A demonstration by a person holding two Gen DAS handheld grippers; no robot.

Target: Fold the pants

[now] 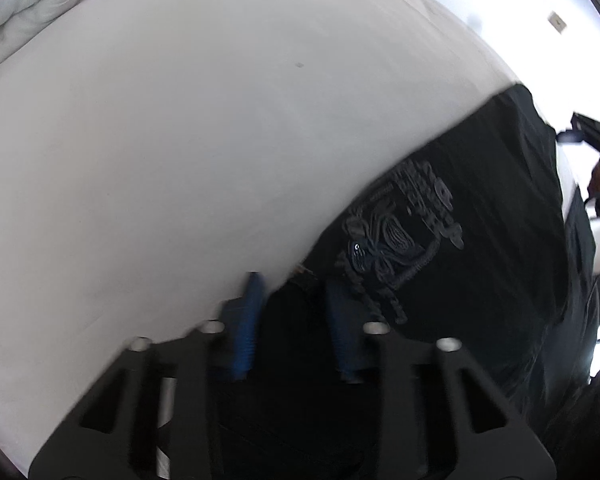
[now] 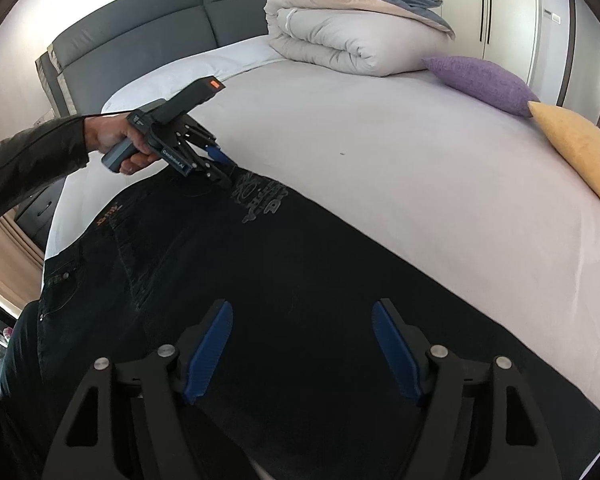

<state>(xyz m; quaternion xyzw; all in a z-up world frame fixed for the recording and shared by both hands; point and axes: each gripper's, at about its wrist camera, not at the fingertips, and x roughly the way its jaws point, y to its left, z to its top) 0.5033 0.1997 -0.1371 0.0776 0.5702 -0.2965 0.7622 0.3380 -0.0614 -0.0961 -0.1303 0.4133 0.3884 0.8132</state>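
Note:
Dark pants (image 2: 260, 280) lie flat on the white bed sheet (image 2: 380, 152), with a grey embroidered logo (image 2: 260, 196) near the waist. In the left wrist view the pants (image 1: 480, 220) fill the lower right and the logo (image 1: 400, 232) sits just beyond the fingers. My left gripper (image 1: 294, 286) is at the far waist corner with dark fabric pinched between its blue pads. From the right wrist view, a sleeved hand holds that left gripper (image 2: 222, 164) at the waistband edge. My right gripper (image 2: 302, 344) hovers over the pant leg, its blue fingers (image 2: 208, 352) wide apart and holding nothing.
A folded duvet (image 2: 340, 40) lies at the head of the bed by the dark padded headboard (image 2: 160, 20). A purple cushion (image 2: 484, 80) and a yellow cushion (image 2: 580, 152) rest along the right edge. Bare sheet stretches beyond the pants. A nightstand (image 2: 40, 208) stands at left.

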